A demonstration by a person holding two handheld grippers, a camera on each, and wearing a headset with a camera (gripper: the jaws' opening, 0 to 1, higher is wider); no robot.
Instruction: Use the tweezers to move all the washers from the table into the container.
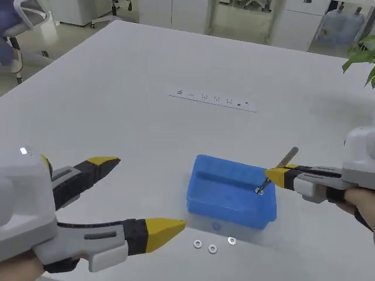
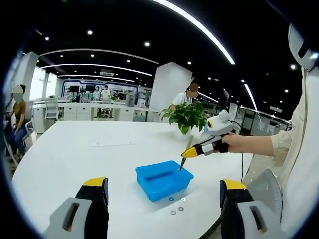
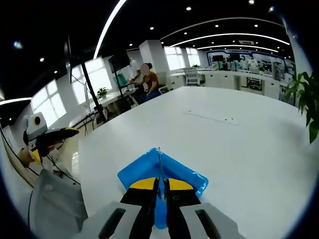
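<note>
Head view: the left gripper (image 1: 136, 193) sits low left with its jaws spread wide and nothing between them. The right gripper (image 1: 274, 174) comes in from the right side of the tabletop (image 1: 117, 88), jaws clamped on the tweezers (image 1: 289, 156). These slant down to the blue container (image 1: 228, 202). The tip is at the container's right rim with a tiny ring-like speck on it, too small to call. Three washers (image 1: 212, 249) lie loose on the tabletop just beside the container's near wall. A strip (image 1: 214, 99) mid-tabletop carries small marks, unreadable.

Left gripper view: own jaws stand far apart at the bottom. The container (image 2: 162, 180) is ahead near the tabletop's edge, washers just beside it, and the tweezers tip is over its far corner.

Right gripper view: jaws are pinched together on the tweezers (image 3: 160, 167), the thin shaft over the container (image 3: 137, 172). The jaws partly cover the container, and the tip is hard to make out.
</note>
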